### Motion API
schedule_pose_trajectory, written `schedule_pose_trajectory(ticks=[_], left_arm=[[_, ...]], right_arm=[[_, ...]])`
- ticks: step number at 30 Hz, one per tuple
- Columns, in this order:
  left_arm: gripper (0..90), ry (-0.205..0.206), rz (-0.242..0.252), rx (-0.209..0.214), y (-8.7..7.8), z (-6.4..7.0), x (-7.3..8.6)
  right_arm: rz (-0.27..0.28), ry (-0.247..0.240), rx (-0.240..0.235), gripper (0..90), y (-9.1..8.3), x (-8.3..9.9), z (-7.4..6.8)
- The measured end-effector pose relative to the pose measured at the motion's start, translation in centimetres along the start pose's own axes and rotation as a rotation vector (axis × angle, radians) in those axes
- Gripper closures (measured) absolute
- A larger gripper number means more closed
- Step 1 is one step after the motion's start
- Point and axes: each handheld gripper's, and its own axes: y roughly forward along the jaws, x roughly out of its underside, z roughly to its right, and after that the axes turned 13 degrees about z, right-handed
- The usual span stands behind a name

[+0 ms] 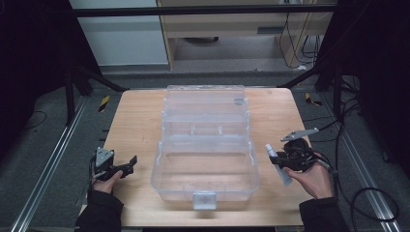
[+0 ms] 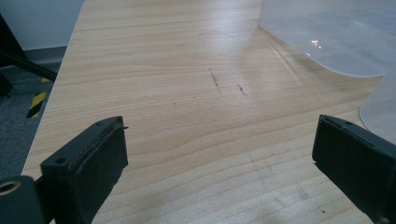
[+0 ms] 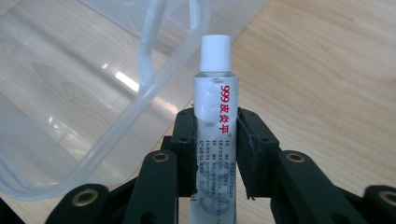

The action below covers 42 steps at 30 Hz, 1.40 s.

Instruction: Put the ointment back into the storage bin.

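A clear plastic box (image 1: 251,166) with its lid folded back stands open in the middle of the wooden table (image 1: 140,121). My right gripper (image 1: 278,159) is just right of the box, shut on a white ointment tube (image 1: 276,162). In the right gripper view the tube (image 3: 215,116) stands between the pads, white cap up, red "999" print on it, beside the box rim (image 3: 140,98). My left gripper (image 1: 129,164) rests left of the box, open, nothing between its jaws; its view looks over bare wood toward the box's edge (image 2: 327,51).
Black frame legs and cables lie on the grey floor around the table. A cabinet stands behind the table's far edge. The table's left edge (image 2: 51,93) is close to my left gripper. Bare wood lies on both sides of the box.
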Motion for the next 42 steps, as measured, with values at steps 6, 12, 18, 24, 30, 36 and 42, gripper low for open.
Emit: schedule_pose_trajectory(ticks=[6, 12, 18, 24, 30, 36, 42], left_arm=[[2.7, -0.001, 0.000, 0.002, 0.0, 0.0, 0.0], [2.7, 0.000, 0.000, 0.002, 0.0, 0.0, 0.0], [2.7, -0.003, 0.002, 0.001, 0.0, 0.0, 0.0], [2.7, -0.003, 0.002, 0.002, 0.0, 0.0, 0.0], [2.7, -0.003, 0.001, 0.003, 0.0, 0.0, 0.0], [2.7, -0.004, 0.002, 0.003, 0.0, 0.0, 0.0], [2.7, -0.004, 0.002, 0.005, 0.0, 0.0, 0.0]], right_arm=[[0.024, -0.059, -0.043, 69.9, -0.5, -1.4, -0.5], [0.044, -0.136, -0.095, 69.9, -1.2, -3.3, -1.1], [0.034, -0.205, -0.156, 69.9, -1.3, -5.1, -2.0], [0.011, -0.275, -0.221, 69.9, -0.8, -6.6, -3.3], [-0.006, -0.344, -0.279, 69.8, 0.1, -7.9, -5.1], [-0.040, -0.416, -0.325, 69.9, 1.3, -8.8, -6.8], [-0.091, -0.470, -0.370, 69.8, 3.0, -9.1, -8.3]])
